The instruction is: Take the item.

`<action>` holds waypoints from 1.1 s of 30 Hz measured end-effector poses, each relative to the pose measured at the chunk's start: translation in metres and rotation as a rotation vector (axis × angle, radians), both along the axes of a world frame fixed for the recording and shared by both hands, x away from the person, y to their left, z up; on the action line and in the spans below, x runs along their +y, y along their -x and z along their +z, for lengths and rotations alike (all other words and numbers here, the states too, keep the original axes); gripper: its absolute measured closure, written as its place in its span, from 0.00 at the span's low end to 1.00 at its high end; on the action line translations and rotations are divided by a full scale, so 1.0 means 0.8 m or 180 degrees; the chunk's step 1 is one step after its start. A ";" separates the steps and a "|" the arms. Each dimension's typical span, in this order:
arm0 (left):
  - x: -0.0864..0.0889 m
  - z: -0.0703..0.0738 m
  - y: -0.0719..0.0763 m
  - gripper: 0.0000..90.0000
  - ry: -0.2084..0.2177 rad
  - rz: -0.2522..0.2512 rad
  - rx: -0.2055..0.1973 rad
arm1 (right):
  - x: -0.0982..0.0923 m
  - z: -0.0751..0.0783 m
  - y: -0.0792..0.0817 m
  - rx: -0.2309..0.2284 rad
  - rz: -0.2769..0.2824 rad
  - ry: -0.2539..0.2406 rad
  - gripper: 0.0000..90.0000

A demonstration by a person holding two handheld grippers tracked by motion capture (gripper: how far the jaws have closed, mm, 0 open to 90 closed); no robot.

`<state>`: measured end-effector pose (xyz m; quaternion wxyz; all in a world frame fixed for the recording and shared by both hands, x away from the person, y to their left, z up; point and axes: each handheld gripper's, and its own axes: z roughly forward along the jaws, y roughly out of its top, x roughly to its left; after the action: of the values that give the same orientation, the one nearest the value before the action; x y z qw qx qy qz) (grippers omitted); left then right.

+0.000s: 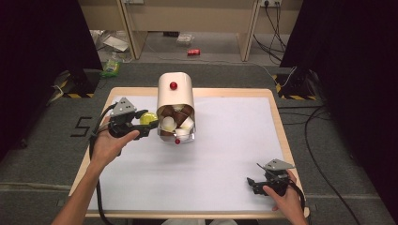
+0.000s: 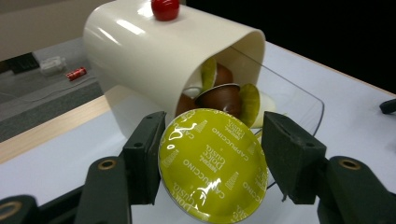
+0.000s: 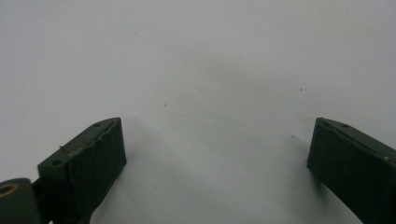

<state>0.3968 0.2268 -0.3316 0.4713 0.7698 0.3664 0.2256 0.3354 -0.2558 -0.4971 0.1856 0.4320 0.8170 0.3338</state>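
My left gripper (image 1: 146, 123) (image 2: 212, 161) is shut on a yellow-green coffee capsule (image 2: 212, 168) (image 1: 148, 118), its foil lid facing the camera. It holds the capsule just left of the mouth of a cream capsule holder (image 1: 174, 93) (image 2: 154, 51) with a red knob (image 1: 173, 86) on top. Inside that holder lie several brown, white and green capsules (image 1: 174, 123) (image 2: 224, 95) on a clear tray (image 2: 303, 105). My right gripper (image 1: 252, 183) (image 3: 217, 158) rests open near the table's front right corner, with bare white surface between its jaws.
The white mat (image 1: 225, 150) covers a wooden-edged table (image 1: 279, 126). Past the table's far edge is grey floor with a red can (image 1: 193, 52) and cables (image 1: 319, 136).
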 end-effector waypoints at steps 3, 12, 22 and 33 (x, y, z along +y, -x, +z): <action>0.010 -0.003 0.000 0.46 0.0020 0.0078 -0.0011 | 0.000 0.000 0.000 0.0005 -0.0003 -0.0002 0.05; 0.038 -0.018 0.002 0.46 0.0046 0.0288 -0.0005 | 0.000 0.000 0.000 0.0004 -0.0009 -0.0007 0.05; 0.058 -0.056 -0.003 0.46 0.0121 0.0464 0.0133 | 0.000 0.000 0.000 -0.0001 -0.0004 -0.0003 0.05; 0.070 -0.086 -0.002 0.46 0.0194 0.0561 0.0242 | 0.001 0.000 0.000 0.0010 -0.0013 -0.0012 0.05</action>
<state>0.3985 0.2826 -0.4005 0.4586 0.7279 0.4570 0.2256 0.3352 -0.2554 -0.4971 0.1842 0.4345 0.8158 0.3342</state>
